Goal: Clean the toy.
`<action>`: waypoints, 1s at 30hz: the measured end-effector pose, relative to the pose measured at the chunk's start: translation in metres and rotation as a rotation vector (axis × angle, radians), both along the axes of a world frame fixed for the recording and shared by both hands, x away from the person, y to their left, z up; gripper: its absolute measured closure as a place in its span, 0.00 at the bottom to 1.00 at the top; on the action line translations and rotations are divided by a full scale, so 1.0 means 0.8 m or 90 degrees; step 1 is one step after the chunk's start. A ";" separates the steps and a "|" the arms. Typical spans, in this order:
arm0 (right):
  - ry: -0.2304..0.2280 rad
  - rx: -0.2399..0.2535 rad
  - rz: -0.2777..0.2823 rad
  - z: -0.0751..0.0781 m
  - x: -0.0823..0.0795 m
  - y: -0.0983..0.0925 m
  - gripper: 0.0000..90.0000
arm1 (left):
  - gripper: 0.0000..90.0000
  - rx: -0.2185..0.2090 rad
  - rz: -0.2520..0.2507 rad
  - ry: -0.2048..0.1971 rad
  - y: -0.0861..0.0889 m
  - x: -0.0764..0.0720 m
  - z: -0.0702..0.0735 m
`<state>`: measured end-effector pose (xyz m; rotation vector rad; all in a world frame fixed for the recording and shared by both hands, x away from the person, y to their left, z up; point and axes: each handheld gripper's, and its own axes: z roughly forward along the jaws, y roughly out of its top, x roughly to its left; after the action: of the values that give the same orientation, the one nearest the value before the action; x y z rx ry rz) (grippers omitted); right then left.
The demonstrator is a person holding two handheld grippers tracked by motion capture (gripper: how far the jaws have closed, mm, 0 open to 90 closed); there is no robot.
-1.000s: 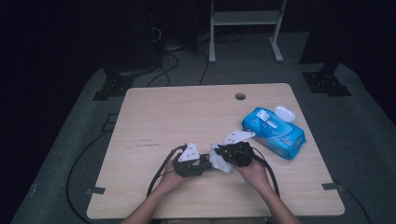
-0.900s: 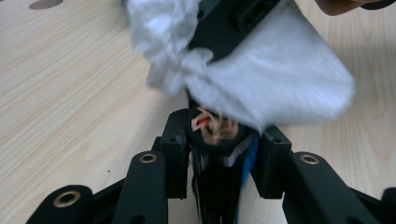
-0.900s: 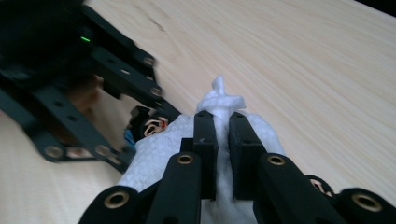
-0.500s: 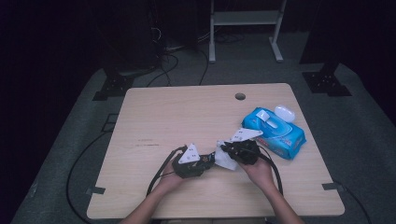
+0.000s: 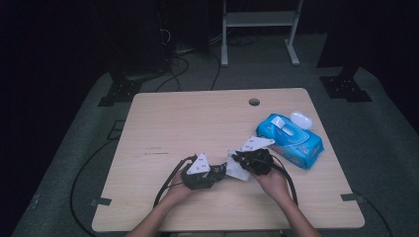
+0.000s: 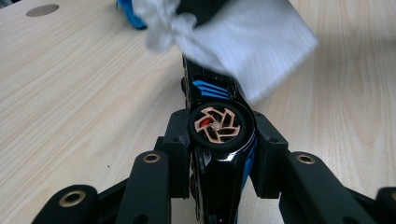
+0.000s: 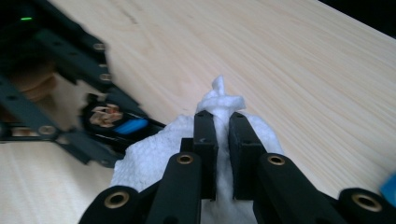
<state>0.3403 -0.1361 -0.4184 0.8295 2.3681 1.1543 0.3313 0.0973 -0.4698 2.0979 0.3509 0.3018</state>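
Observation:
A black toy car [image 6: 219,133] with blue stripes and a copper-coloured wheel sits between the pads [image 6: 180,140] of my left gripper [image 6: 219,140], which is shut on it. A white wipe [image 6: 247,42] lies over the car's far end. My right gripper [image 7: 220,126] is shut on a bunched fold of that wipe [image 7: 154,154], right beside the car [image 7: 116,123]. In the high view, the left gripper [image 5: 217,173] and right gripper [image 5: 237,162] meet tip to tip near the table's front edge, with the wipe [image 5: 238,171] between them.
A blue pack of wet wipes [image 5: 291,140] lies to the right of the hands, with a small white case [image 5: 301,118] behind it. The wooden table [image 5: 197,118] has a round cable hole [image 5: 254,102] near its far edge. Cables trail from both grippers.
The right gripper with the wipe has shifted slightly against the car. The left hand has stayed where it was.

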 end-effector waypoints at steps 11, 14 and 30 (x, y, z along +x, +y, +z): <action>0.000 -0.014 0.042 0.000 -0.008 0.023 0.92 | 0.72 0.001 -0.005 0.003 0.003 -0.001 0.001; 0.005 -0.003 0.008 0.000 0.000 0.005 0.92 | 0.72 -0.003 -0.006 0.004 0.002 0.000 0.000; 0.020 0.006 -0.014 0.001 0.007 -0.010 0.92 | 0.72 0.005 -0.016 0.004 0.003 -0.001 0.002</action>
<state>0.3456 -0.1438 -0.4178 0.8805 2.3742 1.1536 0.3307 0.0996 -0.4685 2.1090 0.3282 0.2822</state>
